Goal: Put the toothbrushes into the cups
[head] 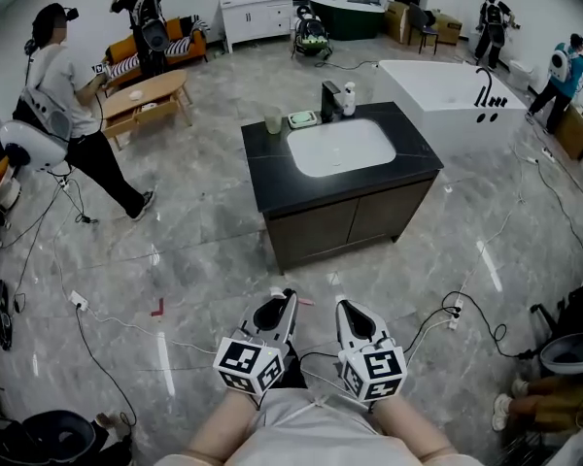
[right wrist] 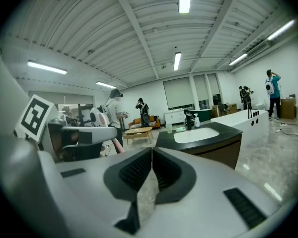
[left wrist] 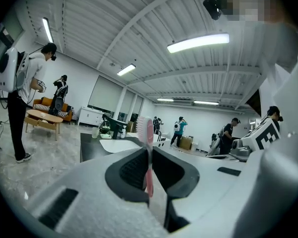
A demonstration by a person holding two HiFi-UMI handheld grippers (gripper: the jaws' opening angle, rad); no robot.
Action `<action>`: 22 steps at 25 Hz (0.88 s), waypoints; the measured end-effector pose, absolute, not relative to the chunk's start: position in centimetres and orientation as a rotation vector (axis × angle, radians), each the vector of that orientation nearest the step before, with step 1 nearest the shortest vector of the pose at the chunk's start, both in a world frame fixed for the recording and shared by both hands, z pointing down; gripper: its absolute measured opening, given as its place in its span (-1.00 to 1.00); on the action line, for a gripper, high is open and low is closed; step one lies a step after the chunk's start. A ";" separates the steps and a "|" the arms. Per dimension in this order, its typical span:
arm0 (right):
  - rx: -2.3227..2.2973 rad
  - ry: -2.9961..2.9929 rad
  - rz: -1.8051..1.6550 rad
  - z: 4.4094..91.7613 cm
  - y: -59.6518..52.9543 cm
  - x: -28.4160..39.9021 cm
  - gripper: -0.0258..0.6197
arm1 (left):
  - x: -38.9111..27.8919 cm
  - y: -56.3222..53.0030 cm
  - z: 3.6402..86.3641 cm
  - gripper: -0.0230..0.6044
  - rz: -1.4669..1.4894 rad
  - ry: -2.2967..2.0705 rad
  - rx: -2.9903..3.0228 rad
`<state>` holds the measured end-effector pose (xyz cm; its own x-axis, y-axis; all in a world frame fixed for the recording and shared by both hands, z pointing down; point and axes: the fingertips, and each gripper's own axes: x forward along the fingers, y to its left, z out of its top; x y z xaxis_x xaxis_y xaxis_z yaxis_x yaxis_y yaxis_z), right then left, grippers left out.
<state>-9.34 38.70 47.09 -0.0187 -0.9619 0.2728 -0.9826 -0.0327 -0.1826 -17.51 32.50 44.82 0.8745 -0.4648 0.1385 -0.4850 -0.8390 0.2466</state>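
Observation:
My left gripper (head: 287, 296) is shut on a pink toothbrush (left wrist: 149, 131), which stands upright between the jaws with its bristle head on top. My right gripper (head: 339, 305) is shut with nothing between its jaws (right wrist: 151, 153). In the right gripper view the toothbrush (right wrist: 118, 145) shows at the left, sticking out of the other gripper. Both grippers are held low, side by side, over the floor and short of the vanity. A pale translucent cup (head: 273, 122) stands on the dark counter's far left corner, also visible as a small cup (left wrist: 95, 132) in the left gripper view.
The dark vanity island (head: 272, 187) with a white sink (head: 341, 147), faucet and soap bottle stands straight ahead. A white bathtub (head: 447, 95) is behind it to the right. Cables (head: 97, 323) trail over the marble floor. Several people stand around, one (head: 63, 105) at the left by a wooden coffee table.

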 end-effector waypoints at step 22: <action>2.172 -2.056 0.544 47.1 9.9 -5.6 -0.84 | -14.6 3.4 45.0 -0.81 0.099 -0.661 2.724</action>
